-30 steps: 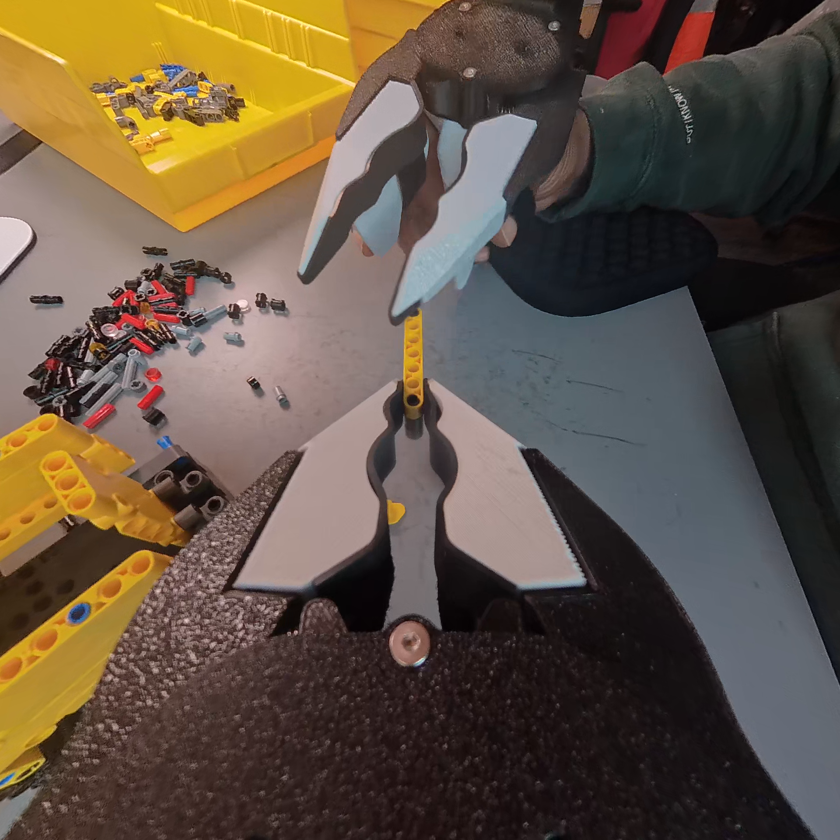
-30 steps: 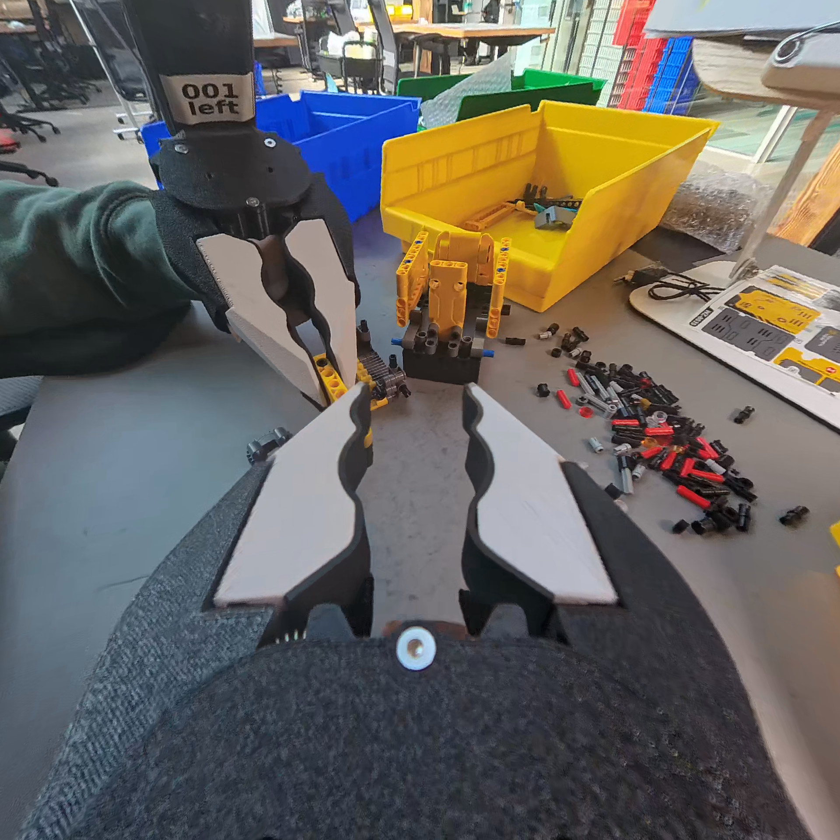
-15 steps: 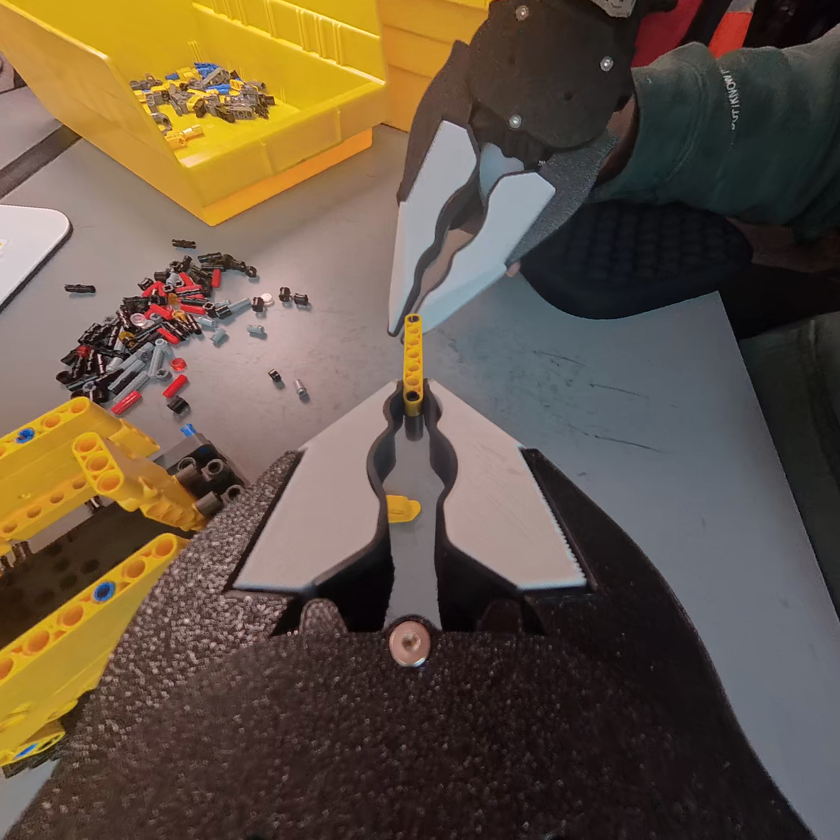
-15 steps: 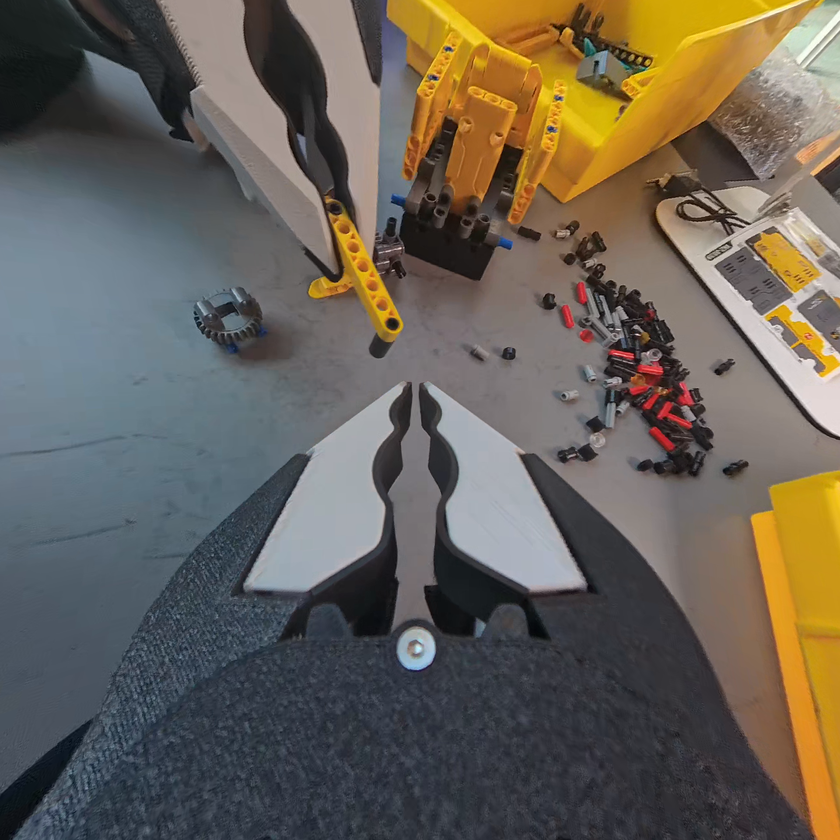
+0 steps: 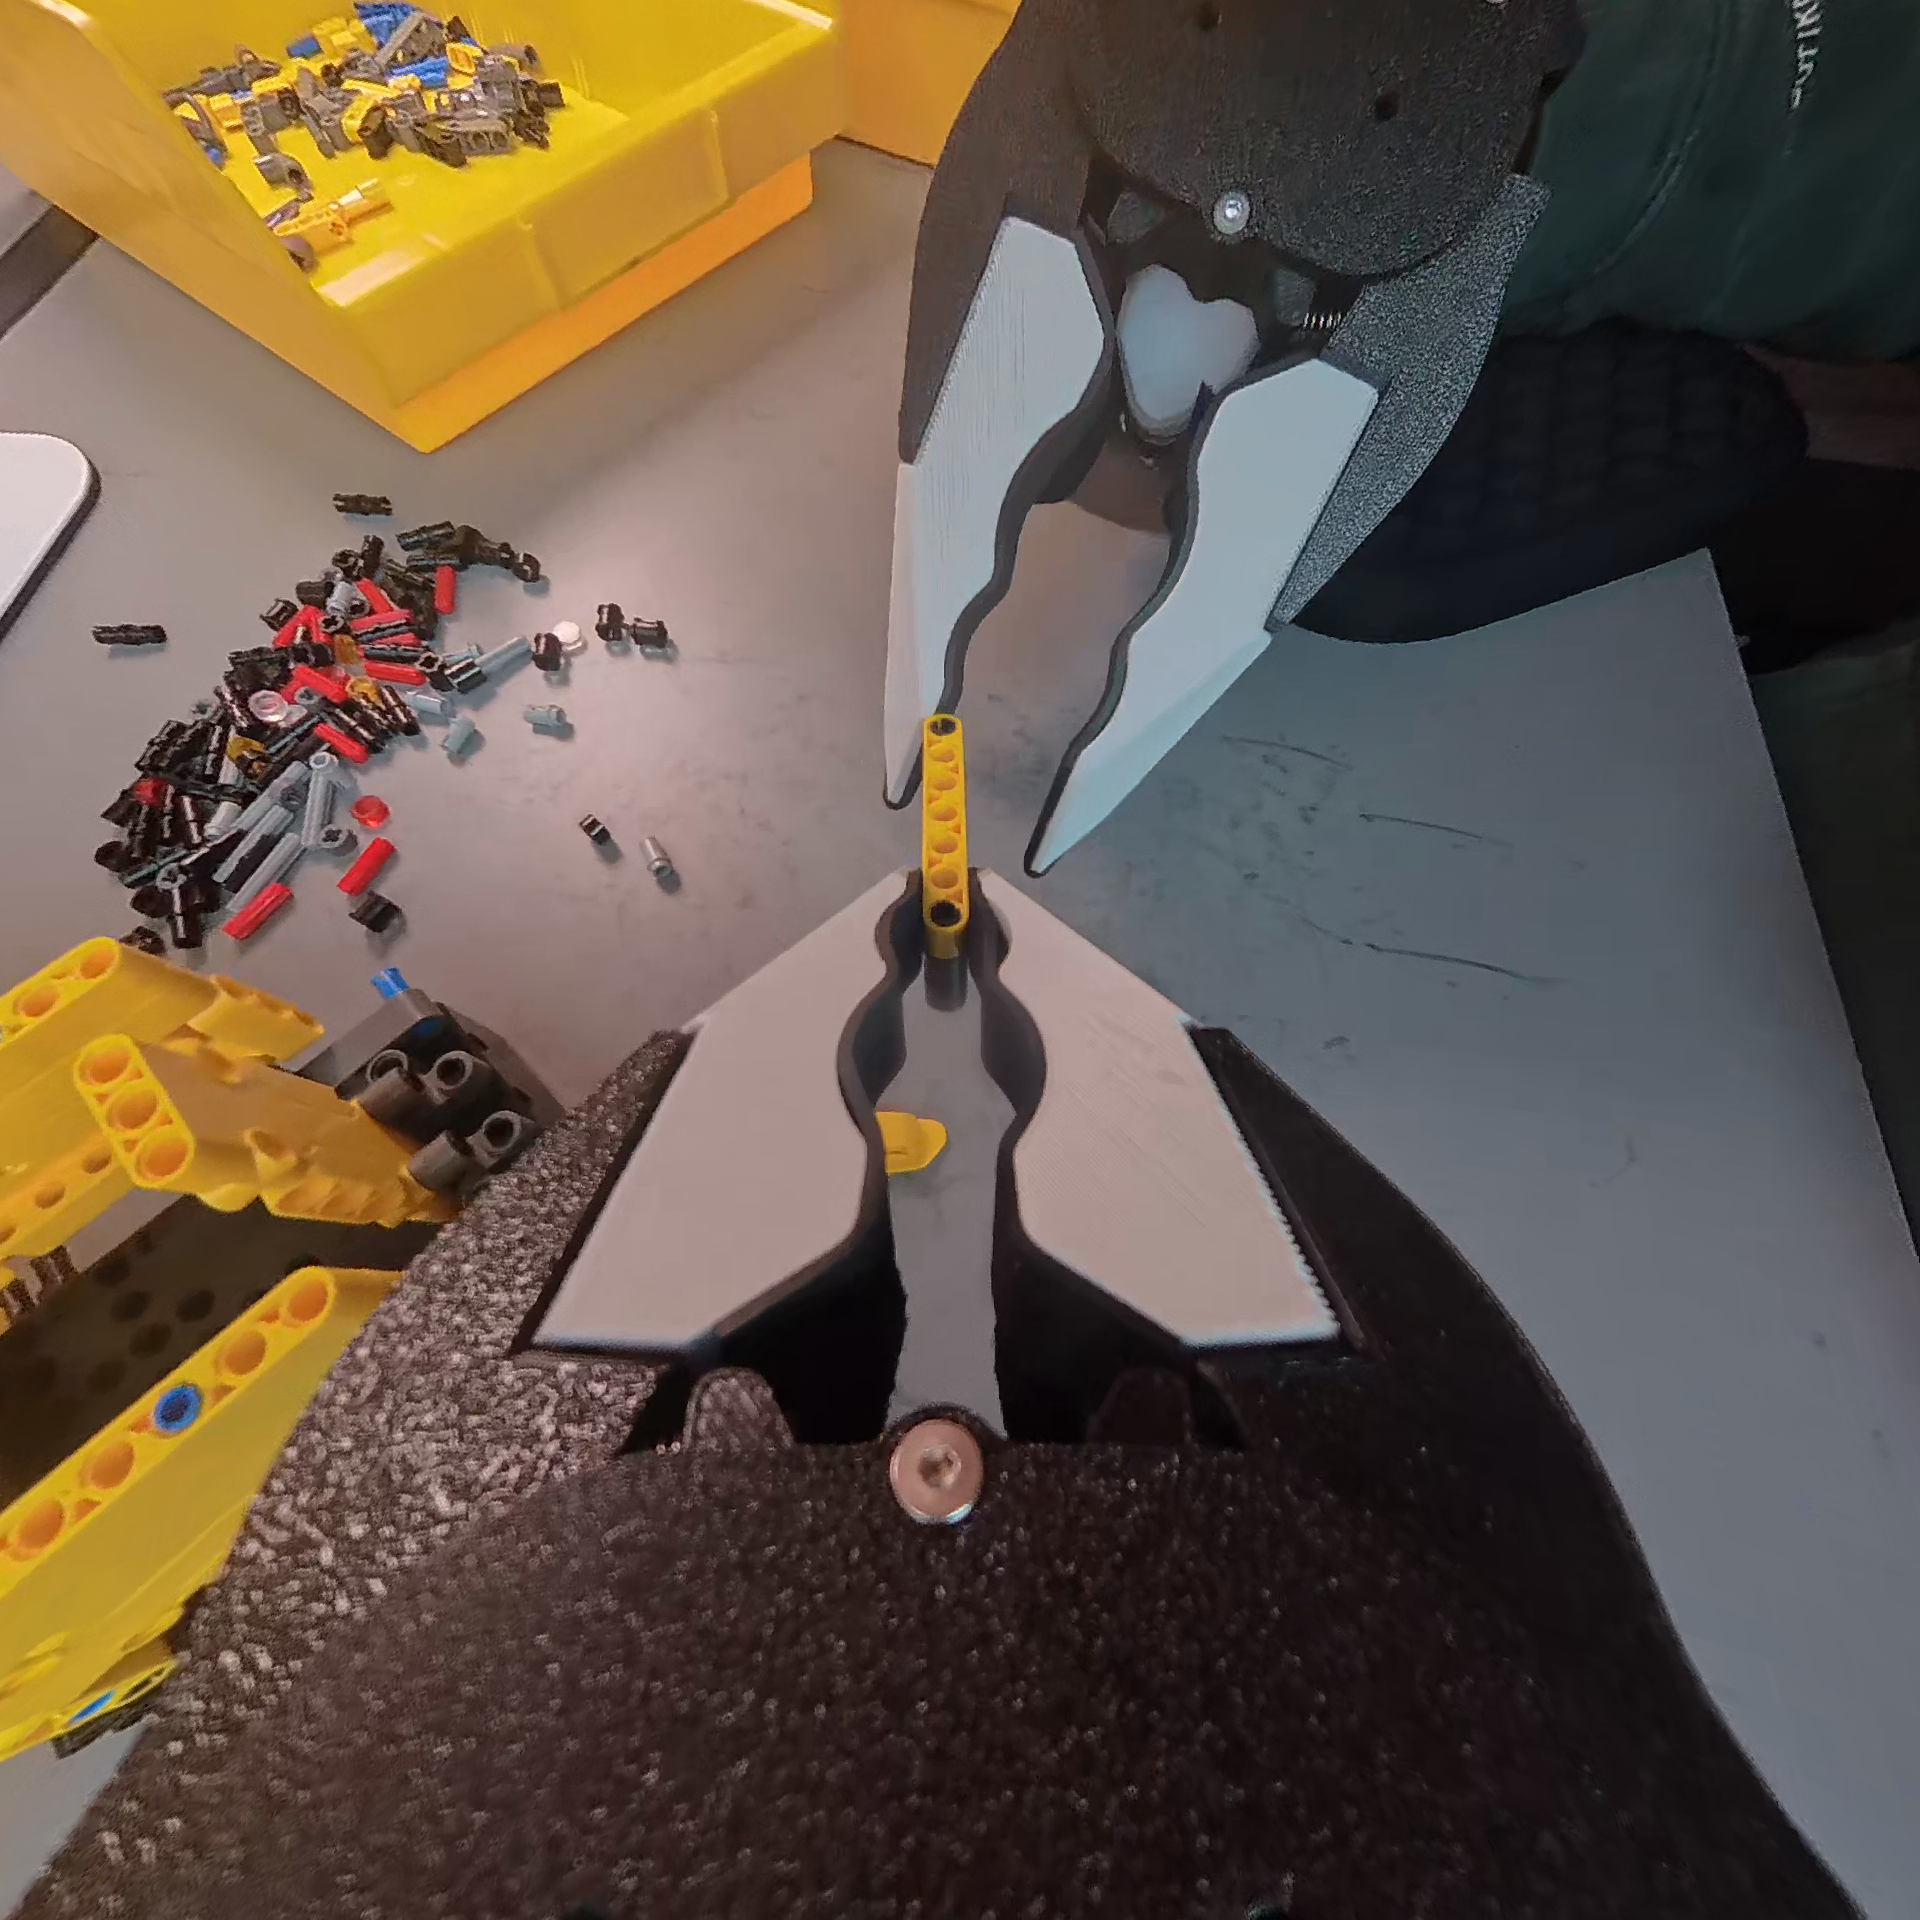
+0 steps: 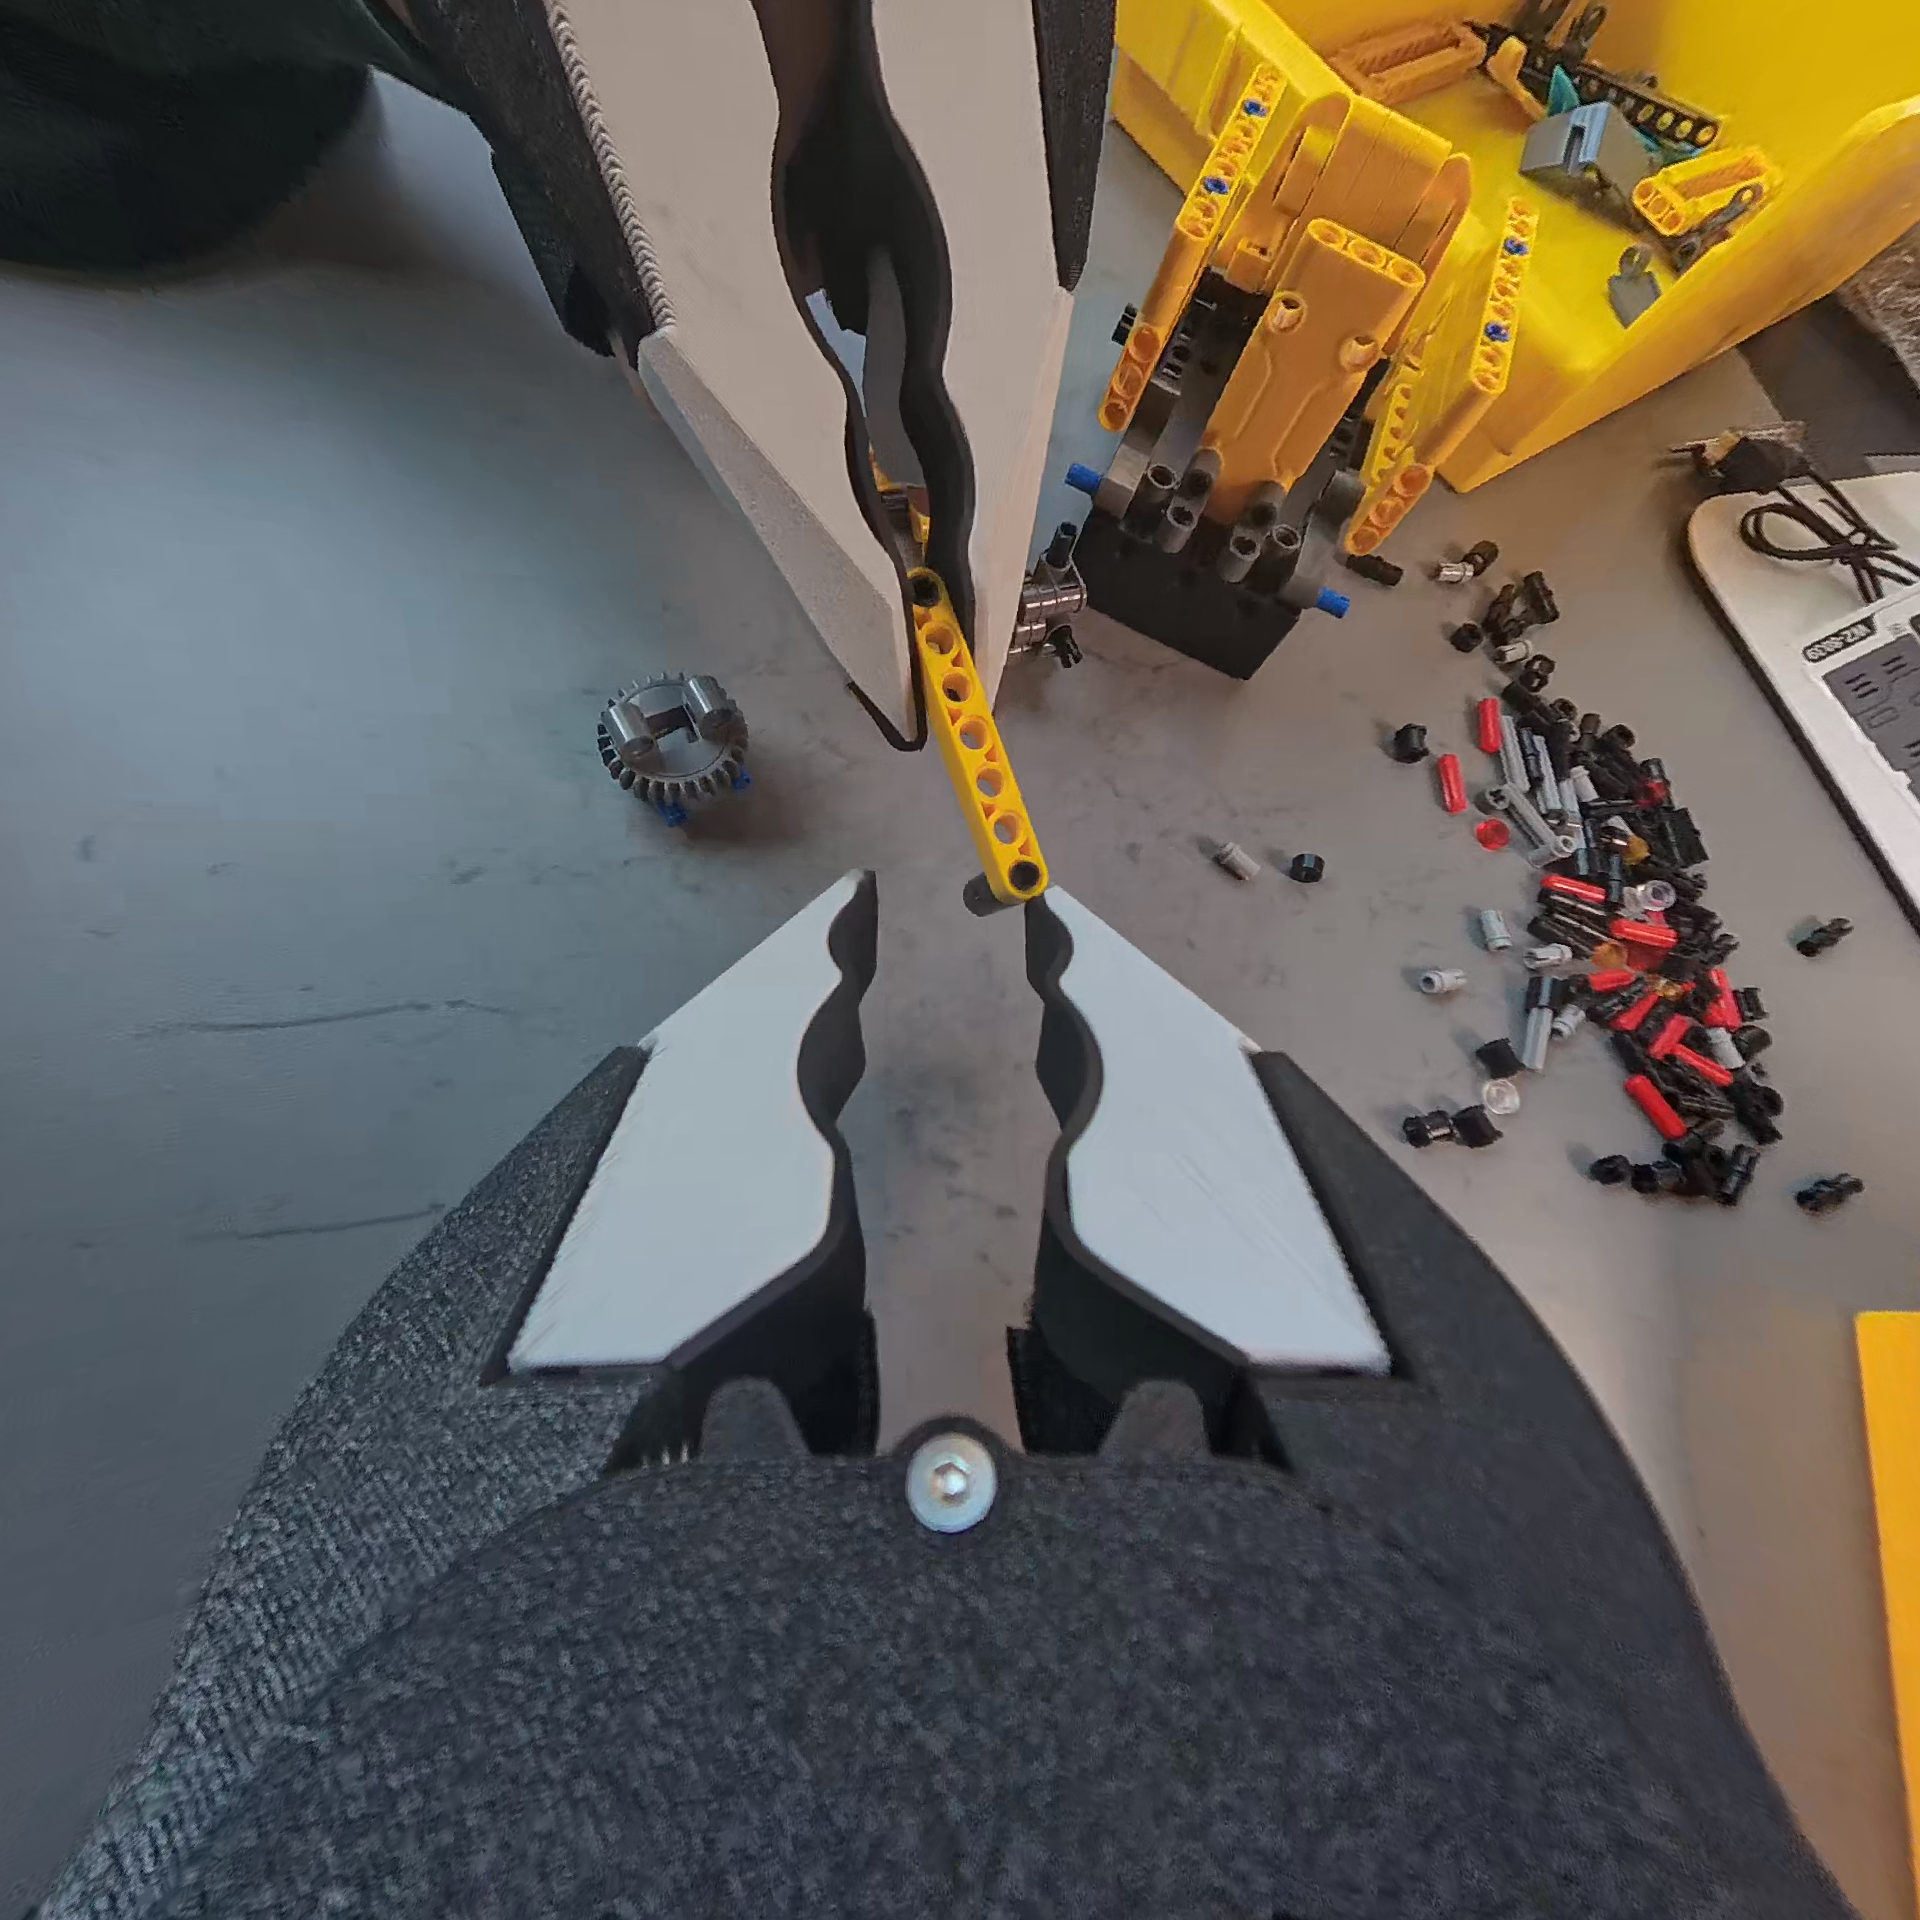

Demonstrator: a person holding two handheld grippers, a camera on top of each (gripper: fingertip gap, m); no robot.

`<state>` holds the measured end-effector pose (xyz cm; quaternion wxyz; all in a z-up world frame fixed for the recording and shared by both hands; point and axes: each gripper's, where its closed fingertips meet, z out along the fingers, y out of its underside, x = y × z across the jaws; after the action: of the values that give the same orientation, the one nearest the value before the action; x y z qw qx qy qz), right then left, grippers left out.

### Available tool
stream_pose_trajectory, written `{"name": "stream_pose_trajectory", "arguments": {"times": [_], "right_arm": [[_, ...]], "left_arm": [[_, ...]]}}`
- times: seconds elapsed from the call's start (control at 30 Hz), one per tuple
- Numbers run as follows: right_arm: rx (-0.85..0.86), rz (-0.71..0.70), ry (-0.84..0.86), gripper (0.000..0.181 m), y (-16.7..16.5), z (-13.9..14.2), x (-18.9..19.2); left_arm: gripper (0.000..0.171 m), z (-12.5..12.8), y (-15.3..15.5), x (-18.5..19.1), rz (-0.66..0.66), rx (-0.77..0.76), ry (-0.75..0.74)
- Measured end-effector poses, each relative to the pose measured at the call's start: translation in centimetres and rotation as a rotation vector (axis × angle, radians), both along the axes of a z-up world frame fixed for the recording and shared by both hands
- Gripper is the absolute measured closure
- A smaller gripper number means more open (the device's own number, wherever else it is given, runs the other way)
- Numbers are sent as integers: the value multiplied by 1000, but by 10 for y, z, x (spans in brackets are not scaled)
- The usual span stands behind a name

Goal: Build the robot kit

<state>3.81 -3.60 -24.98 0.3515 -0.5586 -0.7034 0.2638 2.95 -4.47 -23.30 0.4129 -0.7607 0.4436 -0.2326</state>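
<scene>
My left gripper (image 5: 943,896) is shut on one end of a thin yellow beam with holes (image 5: 943,821) and holds it above the grey table (image 5: 1455,935). A black pin (image 6: 982,894) sits in the beam's free end. My right gripper (image 6: 951,899) is open, and its tips straddle that free end; the pin lies close to its right fingertip (image 6: 1044,920). In the left wrist view the right gripper (image 5: 961,831) faces mine with the beam between its open fingers. In the right wrist view the left gripper (image 6: 951,665) comes down from the top, clamped on the beam (image 6: 977,748).
A part-built yellow and black model (image 6: 1299,343) stands beside a yellow bin (image 6: 1818,208) of parts. A pile of small black, red and grey pins (image 6: 1621,935) lies to the right, a grey gear (image 6: 673,740) to the left. A printed sheet (image 6: 1849,644) lies at the far right. A sleeved arm shows behind. My two grippers' fingertips are within a few centimetres of each other.
My right gripper, nearly shut half a second ago, has opened and come closer, so its tips now flank the beam's free end. My left gripper keeps its hold on the beam.
</scene>
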Motion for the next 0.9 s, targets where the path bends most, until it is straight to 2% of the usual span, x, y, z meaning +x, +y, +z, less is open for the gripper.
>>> {"name": "stream_pose_trajectory", "arguments": {"times": [0.2,0.33,0.43,0.5,0.53,0.57,0.6,0.67,0.73,0.83,0.9], "right_arm": [[31,23,-25,140,-5,-5,-1],[102,31,-49,161,0,-7,1],[119,26,-105,162,1,-11,3],[125,68,-146,164,-8,-19,1],[65,142,-84,170,-29,-14,-10],[38,146,-158,173,-36,-24,-12],[49,77,-124,179,-28,-17,-19],[125,47,-97,181,-20,3,-20],[134,47,-83,169,-18,14,-17],[125,31,-89,165,-12,9,-14],[108,21,-79,173,-9,3,-12]], "left_arm": [[166,-2,1,-2,7,-5,23],[166,-6,-3,1,-11,-6,51],[166,-6,-3,4,-14,-2,54],[165,5,-7,13,-44,-2,-20],[166,17,-9,25,-64,-6,-83],[166,22,-2,26,-34,48,-24],[166,26,7,18,6,120,71],[171,37,9,16,28,115,19],[171,38,6,11,25,109,-17],[171,43,5,6,35,130,-47],[171,42,6,1,44,113,-48]]}}
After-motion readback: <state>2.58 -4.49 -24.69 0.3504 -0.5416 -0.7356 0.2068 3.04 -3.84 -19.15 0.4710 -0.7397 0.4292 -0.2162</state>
